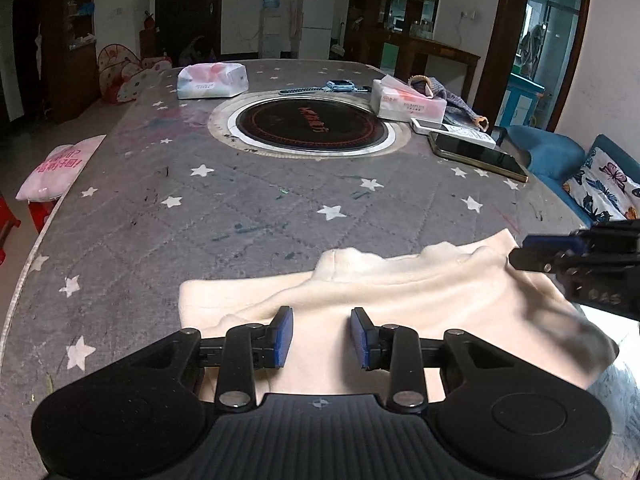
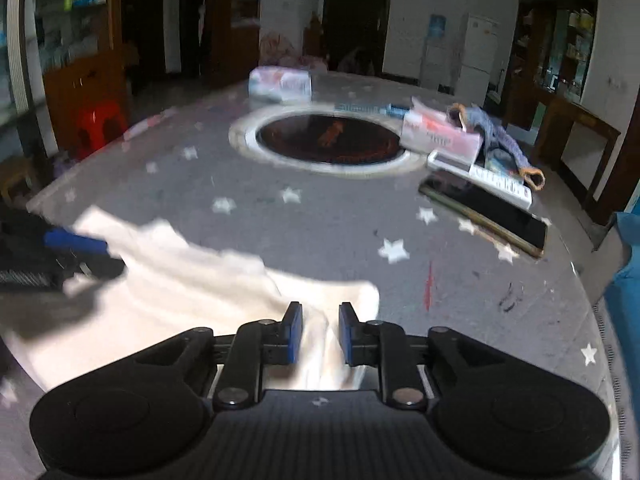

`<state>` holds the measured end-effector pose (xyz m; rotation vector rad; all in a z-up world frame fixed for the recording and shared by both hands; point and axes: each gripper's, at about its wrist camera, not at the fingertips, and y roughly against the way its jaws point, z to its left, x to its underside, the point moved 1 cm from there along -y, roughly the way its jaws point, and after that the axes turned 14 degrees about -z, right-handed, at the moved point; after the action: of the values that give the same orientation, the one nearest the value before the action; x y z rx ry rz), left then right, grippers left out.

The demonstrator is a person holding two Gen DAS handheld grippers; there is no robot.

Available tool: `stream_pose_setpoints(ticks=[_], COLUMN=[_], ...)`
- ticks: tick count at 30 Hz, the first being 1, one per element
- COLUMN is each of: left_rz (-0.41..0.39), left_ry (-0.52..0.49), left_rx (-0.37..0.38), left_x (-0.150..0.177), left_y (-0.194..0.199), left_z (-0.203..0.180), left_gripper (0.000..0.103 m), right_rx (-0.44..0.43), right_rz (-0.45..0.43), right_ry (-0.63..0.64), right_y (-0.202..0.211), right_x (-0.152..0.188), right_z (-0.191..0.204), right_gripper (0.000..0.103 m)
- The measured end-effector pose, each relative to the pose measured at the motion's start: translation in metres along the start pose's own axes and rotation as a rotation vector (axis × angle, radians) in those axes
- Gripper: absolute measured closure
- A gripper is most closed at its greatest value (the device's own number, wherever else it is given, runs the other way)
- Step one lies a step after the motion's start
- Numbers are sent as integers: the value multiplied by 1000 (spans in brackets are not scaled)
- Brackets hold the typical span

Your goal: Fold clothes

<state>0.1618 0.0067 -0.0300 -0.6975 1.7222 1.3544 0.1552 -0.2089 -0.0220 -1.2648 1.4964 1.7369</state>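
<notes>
A cream garment (image 1: 400, 292) lies partly folded at the near edge of a grey star-patterned table cover (image 1: 200, 208). My left gripper (image 1: 322, 338) hovers over its left part; the blue pads stand apart with smooth cloth showing under the gap, and it reads as open. My right gripper (image 2: 319, 334) has its pads close together on a raised ridge of the garment (image 2: 200, 280) near its right corner. Each gripper shows in the other view: the right gripper (image 1: 516, 258) at the garment's right end, the left gripper (image 2: 112, 256) at its left end. The right wrist view is blurred.
A round black cooktop (image 1: 312, 126) is set in the table's middle. Behind it lie two tissue packs (image 1: 212, 80) (image 1: 406, 102) and a blue watch (image 1: 332, 88). A white remote (image 1: 452, 128) and a dark phone (image 1: 476, 156) sit at right. A pink cushion (image 1: 60, 168) lies off the left edge.
</notes>
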Motion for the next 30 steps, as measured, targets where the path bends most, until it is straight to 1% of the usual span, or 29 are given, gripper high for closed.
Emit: stream_pose_setpoints(ticks=[2,5,6,7,8,9,12,15,17,20,22,24,27,30], left_rz=[-1,12,19,21,19,18,19,15,14,10,-8,-28,-61,-79], left_ry=[-8,-17,-23,-28,-30,-28,-11,-13,-19,-30,-31,-28,-27,-27], left_rx=[-1,-4,-9,-11,-11,-12,-13,-20,-24,-36,-31,-18,16,35], left_x=[-3,-5,-4,-4,-4,-5,-5,-5,-5,-5,-5,-4,2,12], left_y=[-3,-9,-12,-13,-14,-14,-15,-14,-14,-11,0,13,38,59], left_z=[-4,-8,-9,-10,-10,-9,-7,-8,-10,-13,-16,-19,-26,-34], left_gripper=[68,67,66,65,65,65,65,64,61,60,57,56,56,56], right_rx=[-34,-109,-115,-110,-100,-93,-94,-117,-138,-167,-175,-181,-157,-132], right_rz=[-24,8,25,37,46,51,44,34,25,26,28,26,4,-40], right_ry=[-14,-6,-5,-5,0,0,-23,-54,-38,-5,2,-4,6,21], right_y=[5,-8,-16,-24,-31,-37,-39,-27,-13,10,27,43,61,72], right_x=[-8,-11,-9,-8,-5,-4,-7,-12,-13,-10,-3,5,19,29], right_z=[3,16,19,22,23,23,21,15,17,24,27,28,32,35], right_gripper=[85,85,85,84,81,81,81,81,81,81,80,80,80,79])
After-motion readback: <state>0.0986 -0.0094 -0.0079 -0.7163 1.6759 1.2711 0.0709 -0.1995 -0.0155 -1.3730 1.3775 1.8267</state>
